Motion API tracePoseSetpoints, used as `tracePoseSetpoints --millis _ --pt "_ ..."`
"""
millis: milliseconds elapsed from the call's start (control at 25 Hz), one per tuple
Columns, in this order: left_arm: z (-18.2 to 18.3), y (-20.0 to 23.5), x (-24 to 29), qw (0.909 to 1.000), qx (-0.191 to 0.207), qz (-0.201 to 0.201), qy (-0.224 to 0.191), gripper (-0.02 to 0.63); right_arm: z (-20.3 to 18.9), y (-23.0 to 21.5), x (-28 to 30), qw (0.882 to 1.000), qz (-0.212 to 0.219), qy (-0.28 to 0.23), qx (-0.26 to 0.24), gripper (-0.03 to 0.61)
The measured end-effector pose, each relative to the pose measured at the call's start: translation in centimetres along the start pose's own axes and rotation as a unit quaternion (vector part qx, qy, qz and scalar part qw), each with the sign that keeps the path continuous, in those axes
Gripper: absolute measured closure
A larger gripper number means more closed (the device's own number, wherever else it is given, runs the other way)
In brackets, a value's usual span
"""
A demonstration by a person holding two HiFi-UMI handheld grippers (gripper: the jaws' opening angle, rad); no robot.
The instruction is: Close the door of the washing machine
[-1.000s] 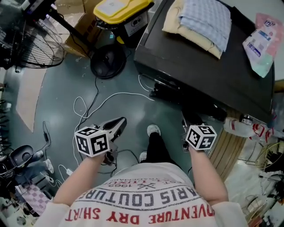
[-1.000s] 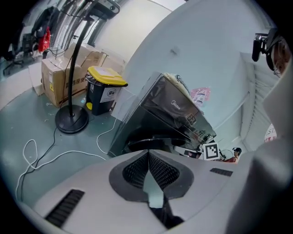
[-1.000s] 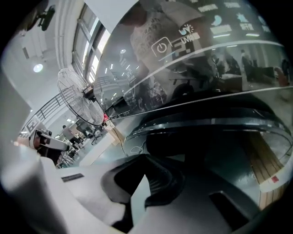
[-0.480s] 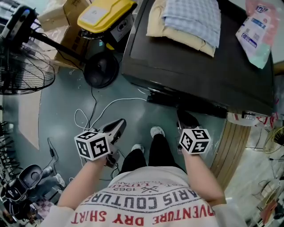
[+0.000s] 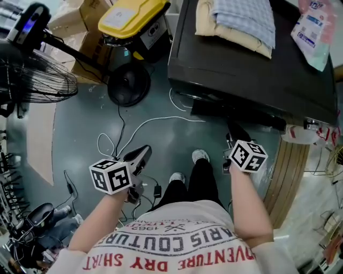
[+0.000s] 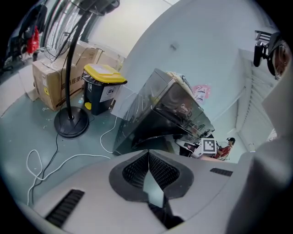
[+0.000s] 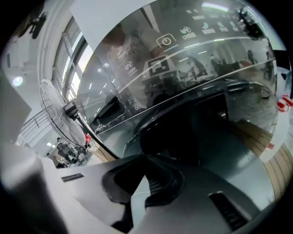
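Black and glossy, the washing machine (image 5: 252, 75) stood at the upper right of the head view, with the person facing its front. Its door (image 7: 183, 132) appeared in the right gripper view as a dark round area below the control strip, directly ahead of the jaws; whether it was latched could not be determined. The right gripper (image 7: 145, 158) was held low and close to the machine's front edge, its jaws brought together with nothing between them. The left gripper (image 5: 143, 151) was held over the grey-green floor (image 5: 80, 139), well apart from the machine on the person's left side; its ribbed pads met at the tip and gripped nothing. Folded cloths (image 5: 241, 21) lay on the machine's top near the rear edge, and a pink and blue packet (image 5: 313, 32) lay at its rear right corner. On the floor to the machine's left stood a black bin with a yellow lid (image 5: 131, 16), cardboard boxes (image 5: 91, 59) and a standing fan (image 5: 37, 80) on a round base. A white cable (image 5: 155, 123) ran loosely across the floor between the left gripper and the machine.
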State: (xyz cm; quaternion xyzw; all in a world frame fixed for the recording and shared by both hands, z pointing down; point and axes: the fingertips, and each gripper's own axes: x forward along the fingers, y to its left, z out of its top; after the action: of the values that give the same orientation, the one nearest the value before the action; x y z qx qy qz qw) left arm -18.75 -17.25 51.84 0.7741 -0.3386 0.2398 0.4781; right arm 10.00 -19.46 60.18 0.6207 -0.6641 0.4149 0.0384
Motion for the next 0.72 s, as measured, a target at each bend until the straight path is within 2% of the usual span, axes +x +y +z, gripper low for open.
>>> tracePoseSetpoints --millis 80,240,480,720 --pt "0.3 -0.1 -0.7 0.9999 0.008 -0.01 -0.005 0.585 0.3 0.3 -0.2 1.0 0.011 0.005 0.009 0.56" --pt "0.7 -1.8 -2.7 0.9981 0.047 -0.038 -0.013 0.585 -0.2 1.7 -3.2 0.999 0.021 0.038 -0.016 0.558" --pt "1.0 -5.6 -5.7 0.9873 0.125 -0.093 -0.032 0.585 2.1 7.5 -11.3 0.998 0.047 -0.019 -0.043 0.558" --pt "0.8 -10.8 -9.3 0.9684 0.19 -0.153 -0.051 0.586 4.5 15.7 -19.0 0.989 0.08 -0.049 -0.112 0.558"
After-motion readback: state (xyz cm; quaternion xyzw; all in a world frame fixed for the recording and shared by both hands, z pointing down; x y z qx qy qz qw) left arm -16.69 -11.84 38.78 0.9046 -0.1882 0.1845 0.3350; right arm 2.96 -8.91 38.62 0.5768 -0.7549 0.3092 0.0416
